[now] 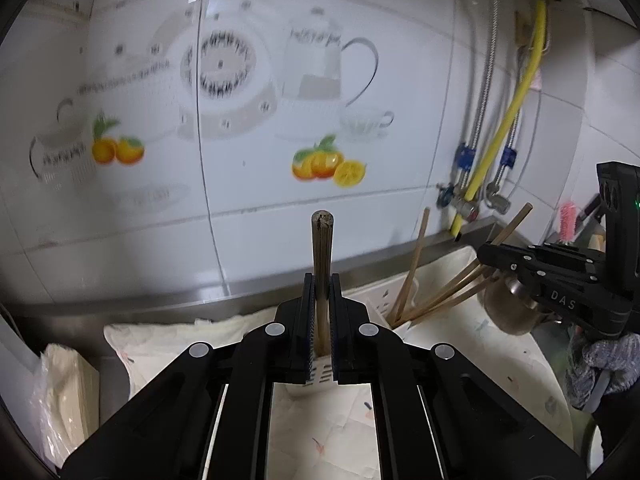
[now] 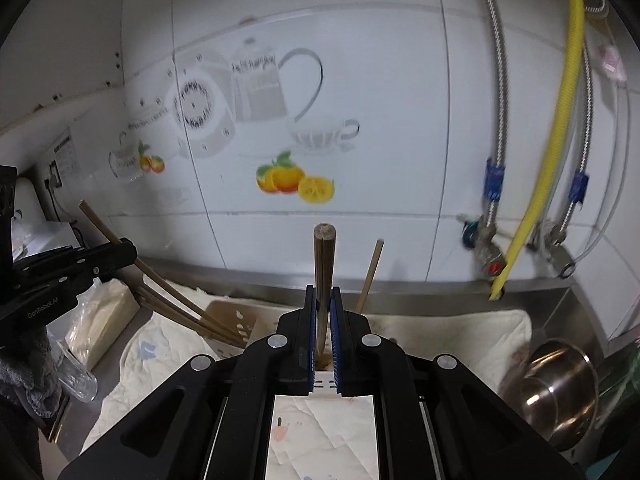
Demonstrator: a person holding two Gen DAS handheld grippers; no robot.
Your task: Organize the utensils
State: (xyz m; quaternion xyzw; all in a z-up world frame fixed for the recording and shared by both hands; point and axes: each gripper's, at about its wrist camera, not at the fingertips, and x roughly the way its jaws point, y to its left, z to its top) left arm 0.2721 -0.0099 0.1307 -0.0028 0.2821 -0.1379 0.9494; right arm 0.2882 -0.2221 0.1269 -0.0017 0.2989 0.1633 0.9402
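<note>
Jaws shut | left gripper (image 1: pixel 322 286), right gripper (image 2: pixel 323 298) | chopsticks (image 1: pixel 321 256) clamped upright between

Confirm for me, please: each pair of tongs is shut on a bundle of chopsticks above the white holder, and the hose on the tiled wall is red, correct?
Nearly. The hose on the tiled wall is yellow, not red, as the right wrist view shows. The rest stands: the left tongs and right tongs are each shut on chopsticks above the white holder.
</note>
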